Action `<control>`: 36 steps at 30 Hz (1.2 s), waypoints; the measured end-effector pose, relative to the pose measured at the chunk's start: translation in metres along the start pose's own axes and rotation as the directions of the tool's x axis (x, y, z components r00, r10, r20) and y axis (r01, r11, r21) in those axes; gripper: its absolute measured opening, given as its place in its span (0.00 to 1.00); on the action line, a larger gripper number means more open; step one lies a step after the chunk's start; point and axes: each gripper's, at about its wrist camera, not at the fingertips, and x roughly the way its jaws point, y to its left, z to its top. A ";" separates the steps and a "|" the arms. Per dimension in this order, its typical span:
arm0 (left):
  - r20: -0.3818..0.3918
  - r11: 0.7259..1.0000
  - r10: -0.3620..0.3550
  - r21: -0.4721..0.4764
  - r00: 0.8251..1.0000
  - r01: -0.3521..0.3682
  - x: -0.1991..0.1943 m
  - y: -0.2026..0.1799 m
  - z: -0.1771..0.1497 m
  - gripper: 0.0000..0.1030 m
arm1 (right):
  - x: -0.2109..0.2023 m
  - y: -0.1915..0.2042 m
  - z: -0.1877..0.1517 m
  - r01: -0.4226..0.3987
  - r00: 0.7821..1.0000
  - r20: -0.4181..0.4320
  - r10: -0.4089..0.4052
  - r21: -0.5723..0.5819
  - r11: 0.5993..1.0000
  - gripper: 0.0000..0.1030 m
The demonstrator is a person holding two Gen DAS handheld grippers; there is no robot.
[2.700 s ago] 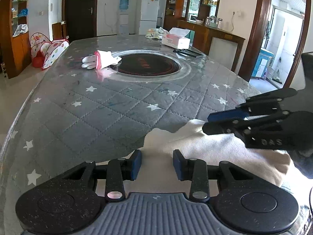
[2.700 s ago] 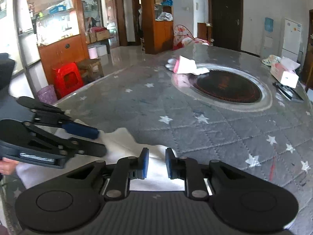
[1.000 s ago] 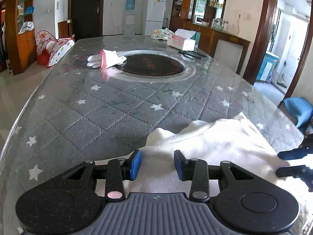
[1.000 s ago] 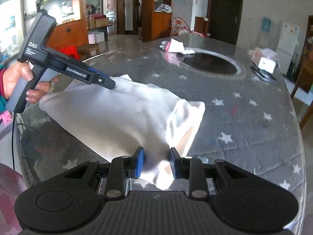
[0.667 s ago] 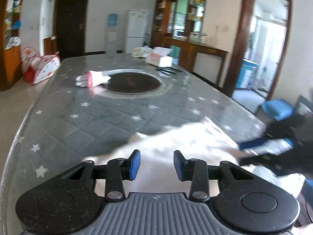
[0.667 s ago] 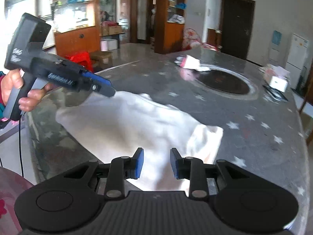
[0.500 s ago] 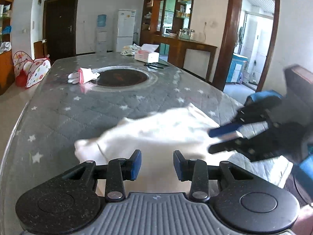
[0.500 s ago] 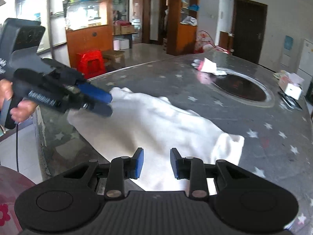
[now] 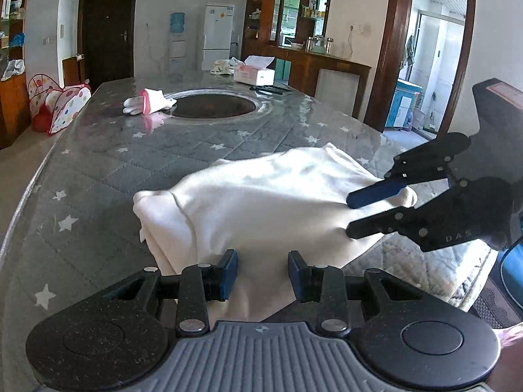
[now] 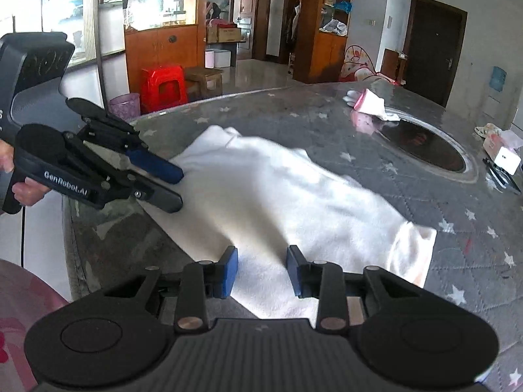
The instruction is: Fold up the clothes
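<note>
Lying across the near edge of the table (image 9: 108, 160): one white garment (image 9: 261, 196), partly bunched. Left hand-held gripper (image 9: 261, 272): fingers apart, cloth between them, unclamped. Right hand-held gripper (image 10: 261, 269): likewise apart over cloth. Advice: pinch hems squarely, lift evenly, fold away from the edge. Far side holds glove (image 9: 147, 106), tissue box (image 9: 255, 73); middle open.

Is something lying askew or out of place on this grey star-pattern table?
The white cloth garment lies rumpled and crooked, one end bunched, a corner past the table edge. A pink-and-white glove lies by the dark round inset.
</note>
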 end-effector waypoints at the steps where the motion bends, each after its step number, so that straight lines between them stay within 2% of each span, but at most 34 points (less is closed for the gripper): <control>1: 0.007 1.000 -0.003 -0.006 1.000 0.003 -0.003 0.000 0.002 0.36 | -0.002 -0.001 0.004 -0.007 1.000 0.012 0.007 0.003 1.000 0.32; 6: 0.040 1.000 -0.003 -0.022 0.999 0.004 -0.004 0.000 0.009 0.36 | 0.006 0.004 0.024 -0.034 0.998 0.043 0.035 -0.024 0.999 0.32; 13: -0.012 0.999 0.008 -0.033 1.000 -0.009 0.014 0.007 0.003 0.37 | 0.032 0.005 0.019 -0.056 0.998 -0.003 0.056 -0.021 0.998 0.32; 22: 0.007 0.997 0.015 -0.078 1.000 -0.014 0.003 0.015 0.006 0.37 | 0.030 -0.002 0.040 -0.064 0.997 0.044 0.065 -0.008 0.998 0.32; 28: -0.002 0.994 0.011 -0.107 1.000 -0.011 0.004 0.021 0.002 0.37 | 0.060 -0.003 0.040 -0.091 0.996 -0.010 0.091 0.003 0.996 0.32; 34: 0.028 0.993 0.022 -0.113 0.999 -0.019 -0.003 0.025 0.009 0.37 | 0.055 -0.005 0.053 -0.100 0.995 0.027 0.100 0.010 0.995 0.32; 36: 0.020 0.992 0.025 -0.128 0.999 -0.023 0.001 0.030 0.011 0.37 | 0.063 -0.004 0.055 -0.102 0.995 0.013 0.102 0.014 0.995 0.32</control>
